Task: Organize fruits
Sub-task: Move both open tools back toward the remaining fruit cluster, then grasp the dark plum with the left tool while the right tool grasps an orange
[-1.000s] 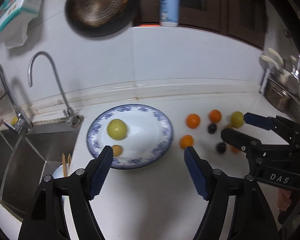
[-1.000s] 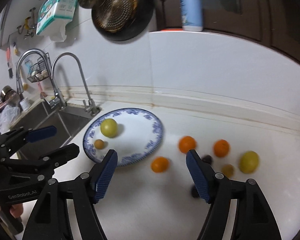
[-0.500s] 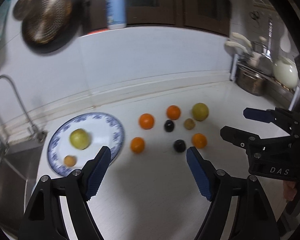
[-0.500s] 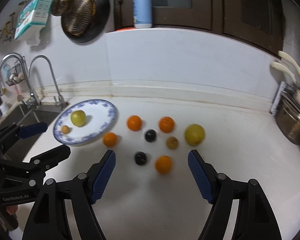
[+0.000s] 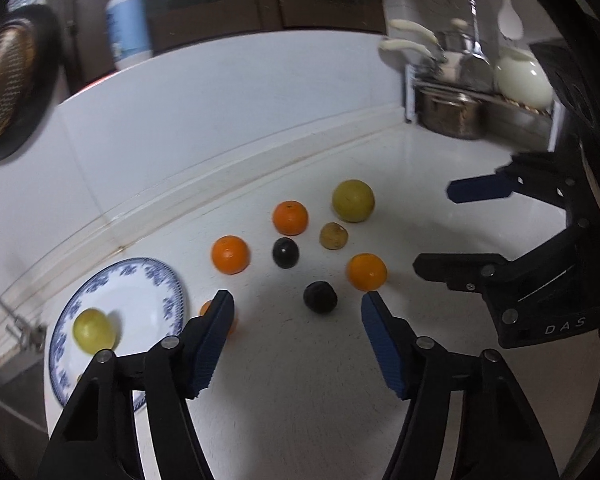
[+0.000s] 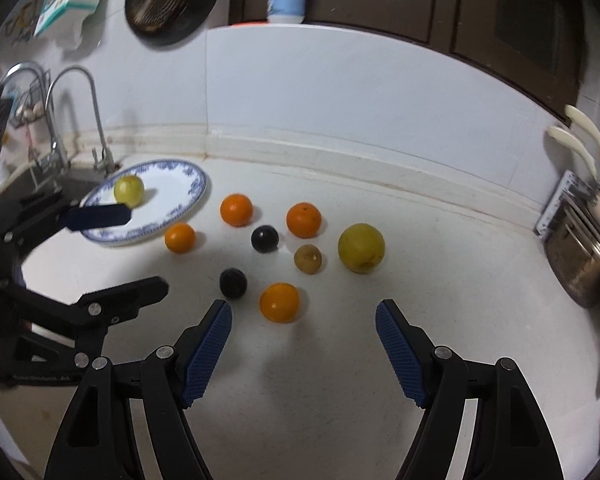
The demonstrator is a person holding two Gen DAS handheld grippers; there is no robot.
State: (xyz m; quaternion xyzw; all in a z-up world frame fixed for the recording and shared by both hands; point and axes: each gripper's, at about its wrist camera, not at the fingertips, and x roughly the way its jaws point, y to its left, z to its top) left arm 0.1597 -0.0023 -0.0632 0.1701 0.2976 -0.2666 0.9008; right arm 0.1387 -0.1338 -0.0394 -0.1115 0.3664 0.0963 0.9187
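I see both tongs spread wide with nothing between their ribbed blue pads. My left gripper (image 5: pixel 296 308) hangs over the smooth white countertop (image 5: pixel 300 380), and my right gripper (image 6: pixel 303 320) does the same; each shows up in the other's view as a black hinged frame with a blue tip.

The fruits lie loose on the counter, apart from one another. In the right wrist view, a glossy round orange (image 6: pixel 279 302) sits just ahead of the jaws at about 11 o'clock. A matte black plum (image 6: pixel 233 283) lies beside it at 9 o'clock, and a second, shinier dark plum (image 6: pixel 265 239) is further back. A small dull brown fruit (image 6: pixel 307 258) sits at 1 o'clock from the near orange, with a large yellow-green round fruit (image 6: pixel 361 247) just beside it at 3 o'clock. Two more oranges (image 6: pixel 236 210) (image 6: pixel 303 219) form the back row, and a fourth orange (image 6: pixel 179 237) rests just off the rim of the plate.

The plate (image 6: pixel 180 208) is round, glazed white with a blue floral border, at 10 o'clock by the sink (image 6: pixel 40 184). A smooth yellow-green fruit on the plate (image 6: pixel 129 190) sits toward its far left.

A curved chrome faucet (image 6: pixel 88 92) rises behind it, and a steel pot (image 6: pixel 576 264) stands at the counter's 3 o'clock edge.
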